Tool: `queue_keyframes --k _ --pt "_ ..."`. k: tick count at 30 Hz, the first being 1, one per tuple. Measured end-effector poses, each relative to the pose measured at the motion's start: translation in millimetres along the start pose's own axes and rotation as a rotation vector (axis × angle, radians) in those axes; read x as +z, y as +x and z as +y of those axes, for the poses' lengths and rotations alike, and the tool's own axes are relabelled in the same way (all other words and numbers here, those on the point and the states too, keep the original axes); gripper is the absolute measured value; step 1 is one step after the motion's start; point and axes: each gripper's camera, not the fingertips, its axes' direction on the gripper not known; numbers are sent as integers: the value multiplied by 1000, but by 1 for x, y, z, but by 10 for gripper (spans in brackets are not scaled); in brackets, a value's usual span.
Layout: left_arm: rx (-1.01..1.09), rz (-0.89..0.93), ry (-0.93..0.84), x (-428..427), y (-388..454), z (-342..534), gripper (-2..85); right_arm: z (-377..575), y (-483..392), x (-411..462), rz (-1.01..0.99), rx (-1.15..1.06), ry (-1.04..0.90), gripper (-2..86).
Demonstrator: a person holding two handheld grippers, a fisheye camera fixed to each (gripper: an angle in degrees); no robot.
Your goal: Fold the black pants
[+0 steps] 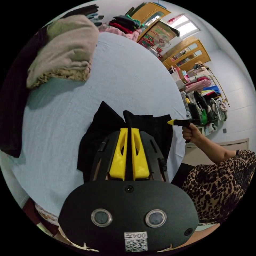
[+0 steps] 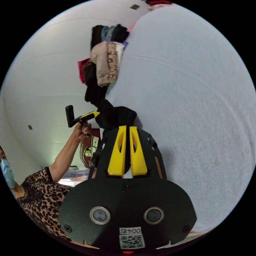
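The black pants lie bunched on the pale blue sheet, near its edge by the person. In the left gripper view my left gripper has its yellow jaws pressed together on the pants' upper edge. At the pants' right corner my right gripper is held in a hand. In the right gripper view the right gripper is shut on a hump of the black pants. The left gripper touches the same cloth from the left, held by a hand.
A stack of folded beige clothes and dark garments sits at the sheet's far left. More folded piles line the far edge. Wooden cabinets and a loaded clothes rack stand beyond. The person's patterned top is close by.
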Motion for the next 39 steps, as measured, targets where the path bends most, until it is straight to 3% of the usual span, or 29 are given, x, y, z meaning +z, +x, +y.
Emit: queue_keyframes --k 6,13,18,27,32,39 --pt "24 -222 52 -115 72 43 24 35 -130 -55 63 -389 63 16" --pt "113 -161 168 -199 119 101 21 118 -256 -102 140 -631 203 9" --pt "144 -128 489 -285 149 153 19 190 -352 -110 337 -757 265 8" --pt "217 -284 1048 -534 233 255 17 327 -584 -149 397 -1114 461 7" --pt "310 -406 1174 -644 290 305 15 400 -699 -160 479 -1285 549 7" --pt "316 -511 1371 -750 354 364 15 466 -814 -167 328 -1414 590 6"
